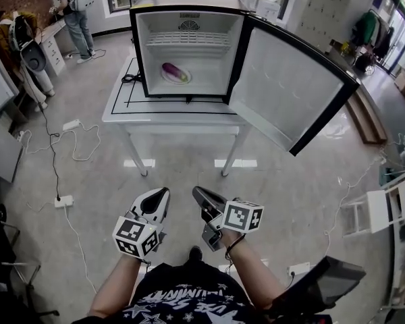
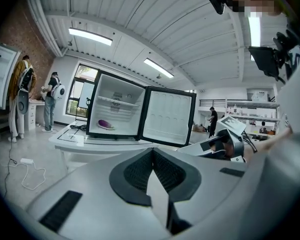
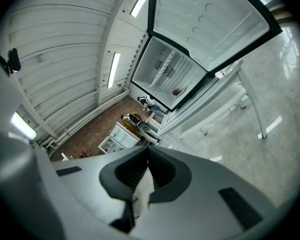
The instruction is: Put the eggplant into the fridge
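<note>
The purple eggplant (image 1: 175, 71) lies on a white plate on the floor of the small fridge (image 1: 189, 19), whose door (image 1: 287, 90) hangs wide open to the right. It also shows as a small purple shape in the left gripper view, eggplant (image 2: 105, 124), and in the right gripper view, eggplant (image 3: 177, 91). Both grippers are far back from the fridge, low near my body. My left gripper (image 1: 163, 192) is shut with nothing in it. My right gripper (image 1: 197, 192) is shut and empty too.
The fridge stands on a white table (image 1: 121, 103) with black lines. Cables and a power strip (image 1: 62, 200) lie on the floor at left. Two people (image 1: 74, 9) stand at desks at the back left. Shelving (image 1: 391, 208) is at right.
</note>
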The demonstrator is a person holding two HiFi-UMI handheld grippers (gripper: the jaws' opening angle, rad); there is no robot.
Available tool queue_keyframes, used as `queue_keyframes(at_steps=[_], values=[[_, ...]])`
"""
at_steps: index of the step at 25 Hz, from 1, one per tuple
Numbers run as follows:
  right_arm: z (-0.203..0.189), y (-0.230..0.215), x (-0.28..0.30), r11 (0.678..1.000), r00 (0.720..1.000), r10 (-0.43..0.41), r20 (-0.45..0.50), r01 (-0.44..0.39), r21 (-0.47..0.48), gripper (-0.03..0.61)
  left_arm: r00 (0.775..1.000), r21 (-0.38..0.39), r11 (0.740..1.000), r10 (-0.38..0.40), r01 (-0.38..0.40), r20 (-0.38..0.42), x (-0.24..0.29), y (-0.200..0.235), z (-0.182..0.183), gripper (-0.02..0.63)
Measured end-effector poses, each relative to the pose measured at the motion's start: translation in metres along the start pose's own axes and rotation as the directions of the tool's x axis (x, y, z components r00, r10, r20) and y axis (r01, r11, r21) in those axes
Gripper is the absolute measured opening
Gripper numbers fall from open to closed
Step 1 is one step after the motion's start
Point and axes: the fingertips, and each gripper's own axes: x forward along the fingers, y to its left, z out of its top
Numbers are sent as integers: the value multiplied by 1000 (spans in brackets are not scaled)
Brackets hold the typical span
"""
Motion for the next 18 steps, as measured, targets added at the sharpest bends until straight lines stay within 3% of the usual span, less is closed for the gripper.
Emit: queue_keyframes(at_steps=[8,18], values=[[-42,28,16,1000,1000,-6,-21,7,20,8,1000,-17,1000,6,-7,-25,-49,19,-13,9],[-71,49,5,999,999,-36,-25,36,5,8,998,-6,999,-43,43,-35,-76,7,-20,9]])
